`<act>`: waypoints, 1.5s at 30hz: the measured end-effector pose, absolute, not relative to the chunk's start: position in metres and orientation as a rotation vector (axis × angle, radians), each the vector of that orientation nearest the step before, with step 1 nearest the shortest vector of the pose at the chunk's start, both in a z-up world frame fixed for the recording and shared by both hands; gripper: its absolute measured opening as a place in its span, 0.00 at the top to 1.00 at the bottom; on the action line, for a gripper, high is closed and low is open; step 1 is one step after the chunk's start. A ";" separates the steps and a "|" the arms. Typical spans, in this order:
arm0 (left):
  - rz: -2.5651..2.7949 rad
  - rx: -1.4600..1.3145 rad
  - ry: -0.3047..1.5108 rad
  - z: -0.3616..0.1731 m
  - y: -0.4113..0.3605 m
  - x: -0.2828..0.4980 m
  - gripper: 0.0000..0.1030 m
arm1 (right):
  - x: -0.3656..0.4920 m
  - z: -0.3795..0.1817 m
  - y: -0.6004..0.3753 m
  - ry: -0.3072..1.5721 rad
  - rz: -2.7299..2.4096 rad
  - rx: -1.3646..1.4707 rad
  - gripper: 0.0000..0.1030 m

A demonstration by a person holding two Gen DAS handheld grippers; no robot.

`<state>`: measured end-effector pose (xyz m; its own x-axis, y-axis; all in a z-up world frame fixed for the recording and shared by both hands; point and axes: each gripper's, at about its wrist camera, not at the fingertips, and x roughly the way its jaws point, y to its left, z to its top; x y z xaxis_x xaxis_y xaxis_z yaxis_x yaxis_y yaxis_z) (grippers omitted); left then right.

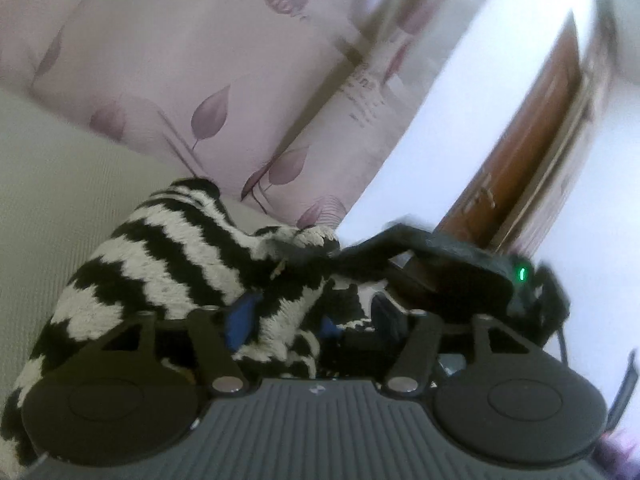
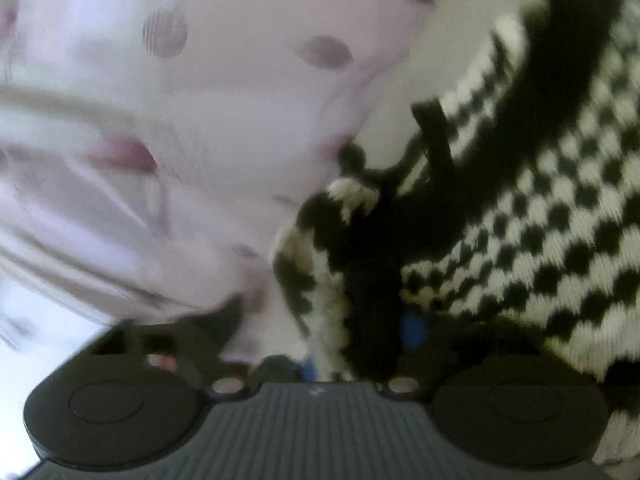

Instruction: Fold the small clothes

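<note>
Step in hand: I judge it a handover of the fold, the right side taking hold of the knit garment (image 1: 172, 248) while the left side lets go.
Left hand-held gripper (image 1: 286, 322): its jaws stand apart, a fold of the knit lies between the blue pads (image 1: 242, 314), and I cannot tell whether they still press on it.
Right hand-held gripper (image 2: 360, 340): blurred; a black-and-white band of the knit garment (image 2: 540, 200) runs down between its fingers, which look clamped on it, with one blue pad (image 2: 414, 330) showing beside the cloth.
How to do it well: bite the full thickness of the edge, not a single loop; clear the left pads fully before drawing away, so no yarn snags; carry the edge low and level across the body of the piece.
Risk: a thick, loose knit can stretch or slide out of a shallow grip.
Where the garment is: heaped on a pale bed surface (image 1: 52, 184), just in front of a lilac leaf-print pillow (image 1: 192, 64).
Look of the garment: chunky knit, black and off-white, wavy stripes on one face and a check on another, soft and bulky.
</note>
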<state>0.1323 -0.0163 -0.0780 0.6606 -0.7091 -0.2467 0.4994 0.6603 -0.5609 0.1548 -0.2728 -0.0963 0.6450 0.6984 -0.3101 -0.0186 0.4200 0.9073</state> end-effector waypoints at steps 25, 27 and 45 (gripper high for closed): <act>-0.668 -0.492 0.470 -0.046 0.013 0.100 0.01 | 0.168 -0.027 -0.420 0.692 0.259 0.593 0.77; -0.677 -0.422 0.465 -0.044 -0.008 0.099 0.01 | 0.173 -0.038 -0.427 0.728 0.241 0.581 0.77; -0.781 -0.224 0.513 -0.078 -0.091 0.119 0.01 | 0.181 -0.080 -0.432 0.735 0.298 0.592 0.69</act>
<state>0.1192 -0.0908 -0.0776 0.5961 -0.7192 -0.3569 0.6128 0.6947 -0.3765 0.1810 -0.4323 -0.0798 0.7104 0.4521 -0.5394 -0.0514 0.7977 0.6008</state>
